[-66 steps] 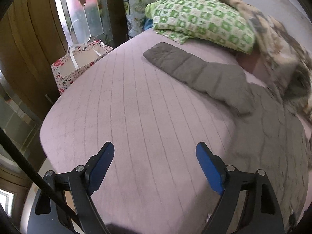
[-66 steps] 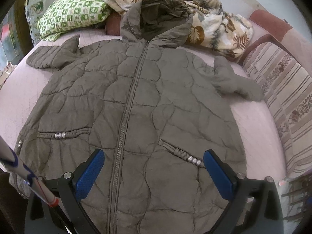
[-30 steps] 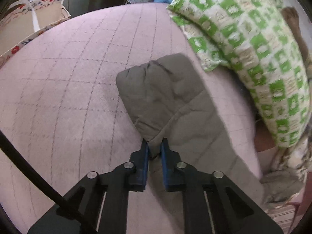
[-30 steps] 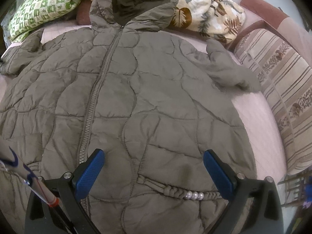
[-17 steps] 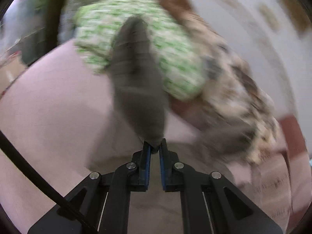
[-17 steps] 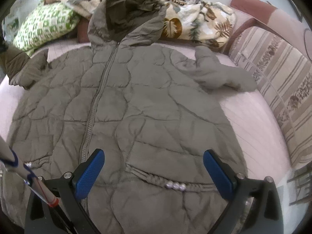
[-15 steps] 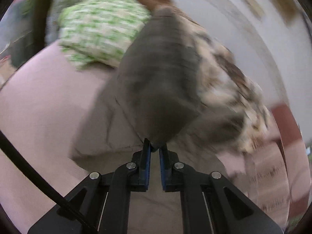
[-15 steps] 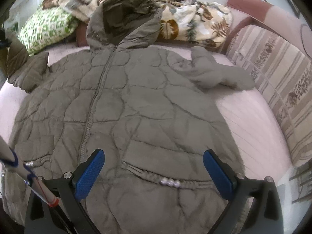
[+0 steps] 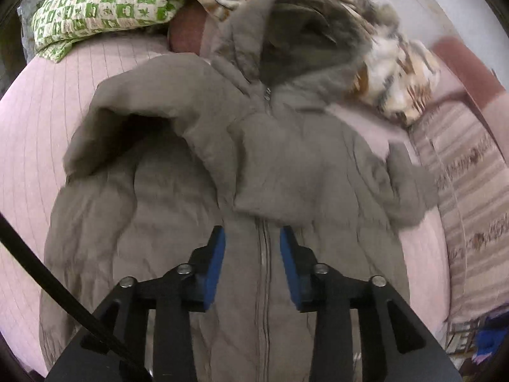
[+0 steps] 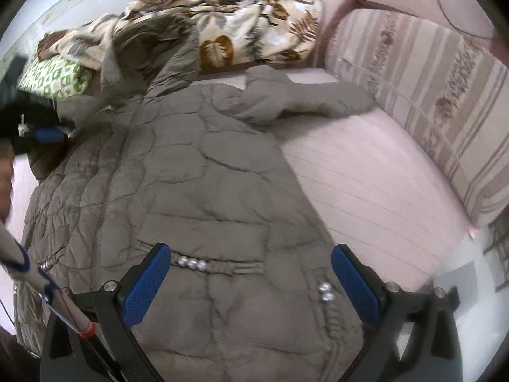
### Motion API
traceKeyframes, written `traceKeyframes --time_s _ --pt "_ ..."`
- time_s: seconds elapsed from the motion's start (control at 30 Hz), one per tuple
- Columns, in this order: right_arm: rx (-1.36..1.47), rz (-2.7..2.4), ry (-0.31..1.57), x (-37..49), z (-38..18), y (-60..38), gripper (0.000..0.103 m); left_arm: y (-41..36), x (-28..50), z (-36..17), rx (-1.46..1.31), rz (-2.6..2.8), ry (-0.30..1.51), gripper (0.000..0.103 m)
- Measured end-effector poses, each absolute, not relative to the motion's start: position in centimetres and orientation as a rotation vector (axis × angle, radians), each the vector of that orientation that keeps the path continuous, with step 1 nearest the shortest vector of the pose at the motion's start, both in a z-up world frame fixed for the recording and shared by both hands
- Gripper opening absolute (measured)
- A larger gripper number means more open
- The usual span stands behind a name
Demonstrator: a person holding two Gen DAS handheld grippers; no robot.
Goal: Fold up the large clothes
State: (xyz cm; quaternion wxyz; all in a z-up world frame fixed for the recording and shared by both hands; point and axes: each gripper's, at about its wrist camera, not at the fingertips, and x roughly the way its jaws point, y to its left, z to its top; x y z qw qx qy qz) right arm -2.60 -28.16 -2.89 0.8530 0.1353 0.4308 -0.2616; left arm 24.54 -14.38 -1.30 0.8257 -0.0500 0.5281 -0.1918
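Across the pink bed (image 9: 28,121), the quilted hooded coat (image 9: 178,197) lies zipped, front up, its near sleeve (image 9: 203,127) folded over the chest toward your 12 o'clock. Your left gripper (image 9: 253,254) hangs with jaws apart, gripping nothing; the right gripper (image 10: 251,273) gapes wide (also empty). That puffy sleeve may spring back, and the far sleeve (image 10: 305,102) at 1 o'clock lies unfolded.

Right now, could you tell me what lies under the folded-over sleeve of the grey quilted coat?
The folded sleeve lies across the grey quilted coat, covering its chest and part of the zipper. Whatever else is beneath stays hidden.
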Motion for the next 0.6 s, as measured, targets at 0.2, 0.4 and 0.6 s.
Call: traceKeyframes --time_s 0.2,0.4,0.6 --pt "0.313 -0.51 0.897 -2.5 -2.4 -29.2 0.102 -9.3 17.5 0.5 -0.053 -0.293 1.046 0.055" --pt "0.431 -0.316 0.879 4.0 -3.1 -29.6 0.103 -4.2 12.6 1.5 0.037 -0.115 0.925 0.061" --pt "0.556 -0.285 0.905 14.9 -7.0 -32.0 0.102 -1.4 10.1 -0.8 0.032 -0.078 0.968 0.062"
